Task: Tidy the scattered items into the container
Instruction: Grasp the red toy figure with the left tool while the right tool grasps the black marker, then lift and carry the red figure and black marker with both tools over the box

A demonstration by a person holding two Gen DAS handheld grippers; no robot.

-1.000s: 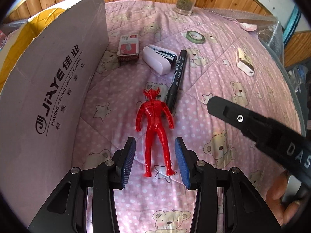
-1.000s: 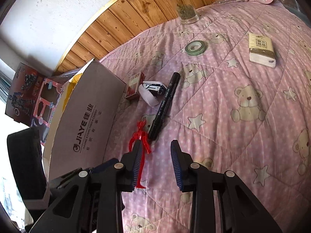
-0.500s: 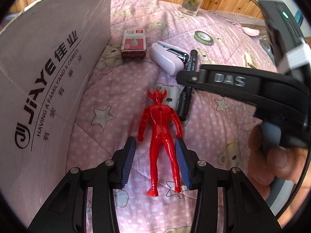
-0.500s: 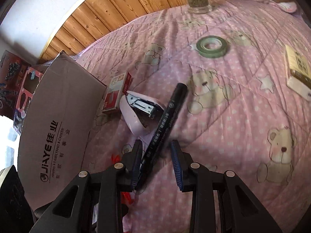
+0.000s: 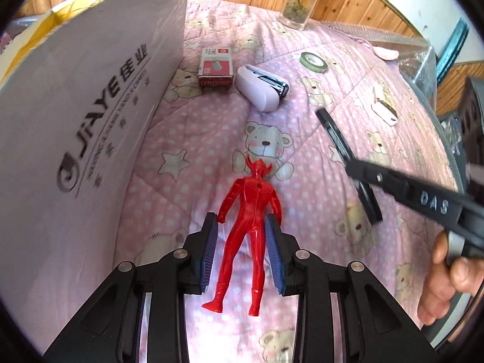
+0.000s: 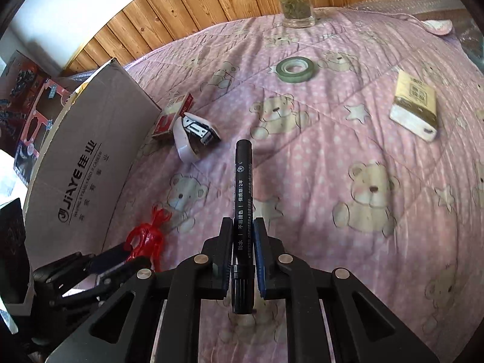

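Currently, the right gripper [image 6: 243, 249] was closed on a black marker [image 6: 243, 199], which was clamped along its lower barrel with the capped end projecting forward, clear of the pink bear-print quilt [image 6: 348, 157]. The left gripper [image 5: 242, 251] stood partly open, its blue pads flanking the hips of a red toy figure [image 5: 251, 211] that lay flat on the quilt; whether either pad touched the figure could not be determined.

The container, a cardboard box [image 5: 90, 106] printed "JIAYE", stood just left of the figure with its tall flap raised. Items not yet collected:

- a red staple box [image 5: 216, 71] and a pale stapler [image 5: 261, 87], side by side near the box corner;
- a roll of green tape [image 6: 295, 69] farther back;
- a small tissue pack [image 6: 414, 110], well apart to the right;
- a glass jar [image 6: 296, 10] at the far edge.

Probable faults from this state:

1. The marker was held on a smooth round barrel, with most of its length ahead of the pads. A fast swing toward the box could pivot it or let it slide out.
2. The figure was thin and glossy. Closing at the narrow waist could squeeze it out or tip it heavily forward.
3. The raised flap stood between both tools and the opening. A low carry would probably strike it.
4. Both grippers worked close together, so collision on the way to the box was possible.
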